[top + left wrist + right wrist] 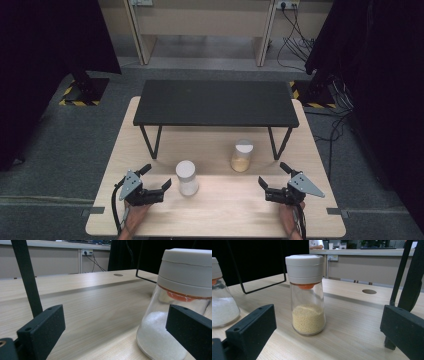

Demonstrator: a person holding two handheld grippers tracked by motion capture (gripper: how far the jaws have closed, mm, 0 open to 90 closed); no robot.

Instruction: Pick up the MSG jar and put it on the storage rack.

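left gripper [159,178]: jaws apart, empty, lower left of the high view
white-grain shaker [186,177]: just right of it; an off-centre approach could tip it
yellow-grain shaker [242,155]: centre
right gripper [273,179]: jaws apart, empty, lower right
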